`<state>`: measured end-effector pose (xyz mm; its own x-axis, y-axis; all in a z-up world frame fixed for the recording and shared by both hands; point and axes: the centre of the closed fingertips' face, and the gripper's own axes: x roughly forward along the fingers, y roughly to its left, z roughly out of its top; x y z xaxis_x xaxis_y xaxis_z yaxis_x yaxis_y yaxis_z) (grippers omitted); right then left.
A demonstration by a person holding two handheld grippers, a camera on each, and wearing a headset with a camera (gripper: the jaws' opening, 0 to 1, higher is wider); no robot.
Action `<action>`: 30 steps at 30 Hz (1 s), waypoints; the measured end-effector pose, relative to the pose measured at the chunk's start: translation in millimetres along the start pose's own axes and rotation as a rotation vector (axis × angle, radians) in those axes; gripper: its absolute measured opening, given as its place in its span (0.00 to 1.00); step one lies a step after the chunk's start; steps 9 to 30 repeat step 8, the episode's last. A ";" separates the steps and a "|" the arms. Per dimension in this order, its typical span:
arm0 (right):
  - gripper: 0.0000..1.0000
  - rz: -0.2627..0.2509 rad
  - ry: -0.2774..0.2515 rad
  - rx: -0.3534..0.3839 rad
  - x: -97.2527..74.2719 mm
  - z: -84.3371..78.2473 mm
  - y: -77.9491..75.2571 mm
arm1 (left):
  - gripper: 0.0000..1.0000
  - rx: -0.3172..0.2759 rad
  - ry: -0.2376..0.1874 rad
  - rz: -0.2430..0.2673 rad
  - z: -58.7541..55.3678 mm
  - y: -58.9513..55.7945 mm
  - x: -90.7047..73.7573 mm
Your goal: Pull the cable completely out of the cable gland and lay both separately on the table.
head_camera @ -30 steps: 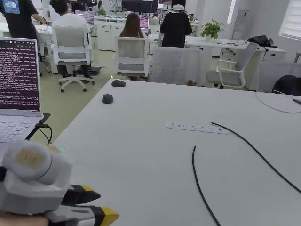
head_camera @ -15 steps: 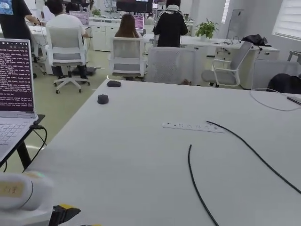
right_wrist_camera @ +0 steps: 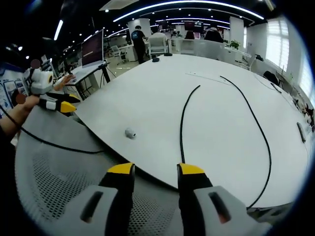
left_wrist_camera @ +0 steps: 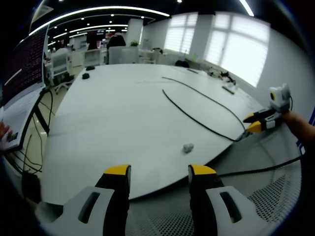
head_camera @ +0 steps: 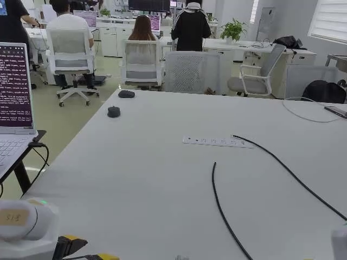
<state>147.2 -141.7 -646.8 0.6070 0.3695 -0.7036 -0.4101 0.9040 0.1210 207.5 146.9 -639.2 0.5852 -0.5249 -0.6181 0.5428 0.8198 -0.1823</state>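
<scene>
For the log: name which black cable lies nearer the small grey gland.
The shorter black cable, its end free mid-table; the longer black cable ends beside the white power strip.

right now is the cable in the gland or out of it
Out: the cable gland lies alone near the table edge, clearly apart from the black cable.

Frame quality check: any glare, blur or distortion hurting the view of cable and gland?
Head view: even light, sharp, cable crisp, no glare on it. Left gripper view: fisheye bows the table edge, windows blown out, gland small and soft. Right gripper view: same bowing, ceiling lights streak, gland tiny.
</scene>
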 end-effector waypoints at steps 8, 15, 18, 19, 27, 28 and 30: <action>0.34 -0.018 0.006 0.003 0.8 -1.7 -3.4 | 0.47 -0.005 0.001 0.008 -0.3 1.7 0.1; 0.34 -0.018 0.006 0.003 0.8 -1.7 -3.4 | 0.47 -0.005 0.001 0.008 -0.3 1.7 0.1; 0.34 -0.018 0.006 0.003 0.8 -1.7 -3.4 | 0.47 -0.005 0.001 0.008 -0.3 1.7 0.1; 0.34 -0.018 0.006 0.003 0.8 -1.7 -3.4 | 0.47 -0.005 0.001 0.008 -0.3 1.7 0.1; 0.34 -0.018 0.006 0.003 0.8 -1.7 -3.4 | 0.47 -0.005 0.001 0.008 -0.3 1.7 0.1; 0.34 -0.018 0.006 0.003 0.8 -1.7 -3.4 | 0.47 -0.005 0.001 0.008 -0.3 1.7 0.1; 0.34 -0.018 0.006 0.003 0.8 -1.7 -3.4 | 0.47 -0.005 0.001 0.008 -0.3 1.7 0.1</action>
